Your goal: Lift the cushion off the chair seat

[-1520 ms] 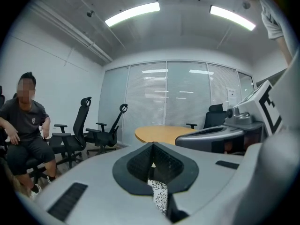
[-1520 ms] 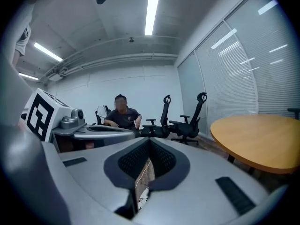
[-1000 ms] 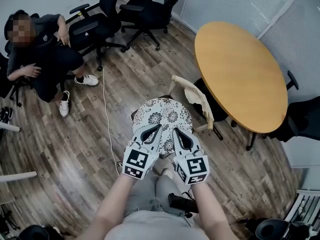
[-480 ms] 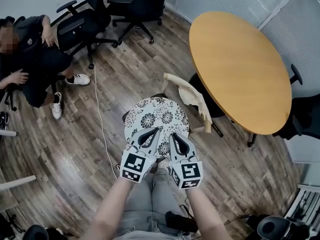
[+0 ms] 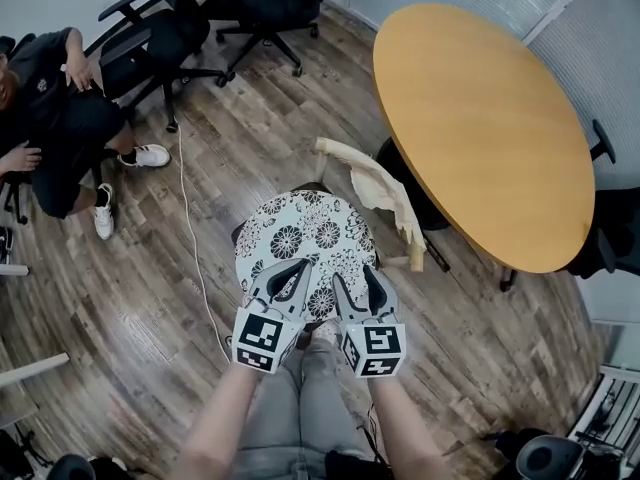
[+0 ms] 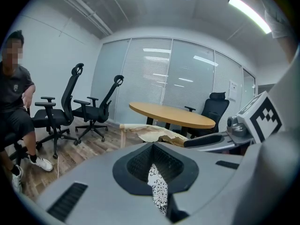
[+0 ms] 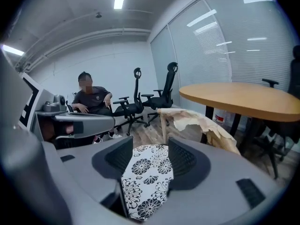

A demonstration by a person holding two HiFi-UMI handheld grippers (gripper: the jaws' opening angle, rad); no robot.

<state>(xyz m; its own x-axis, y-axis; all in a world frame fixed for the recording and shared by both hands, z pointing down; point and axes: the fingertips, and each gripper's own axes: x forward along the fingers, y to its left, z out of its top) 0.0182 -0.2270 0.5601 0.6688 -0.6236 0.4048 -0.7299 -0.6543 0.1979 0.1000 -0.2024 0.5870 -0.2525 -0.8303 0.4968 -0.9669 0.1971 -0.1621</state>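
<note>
You have not begun the lift itself; the cushion [image 5: 305, 246] lies flat on the seat of the chair [image 5: 385, 196] and covers nearly all of it, with no edge raised that I can see. By my judgement only the approach is done, and the grasp and the raise are both left to you.

Your right gripper [image 5: 358, 286] hangs at the chair's near edge, on the side away from its backrest; its jaws have just been opening and now stand spread wide; the flowered cloth shows in the gap between them, but the pads press on nothing. Your left gripper [image 5: 298, 269] is just beside it at that same near edge of the chair; its jaws are pressed together, or all but, leaving a thin slit through which a strip of the cushion shows; as far as I can judge, it pinches nothing. So you will likely want the left one spread as well, then both brought onto the cushion's near rim before anything comes up.

As for containers, none shows in any view; the only thing bearing another is the chair seat with the cushion on it; the chair's backrest is draped in pale, torn wrapping. Beyond that backrest stands a round wooden table [image 5: 480, 118]; well apart from the chair, to its left as you look down, a person [image 5: 55, 118] sits among black office chairs [image 5: 165, 28]; a white cable [image 5: 190, 238] runs along the floor near the chair's left side.
</note>
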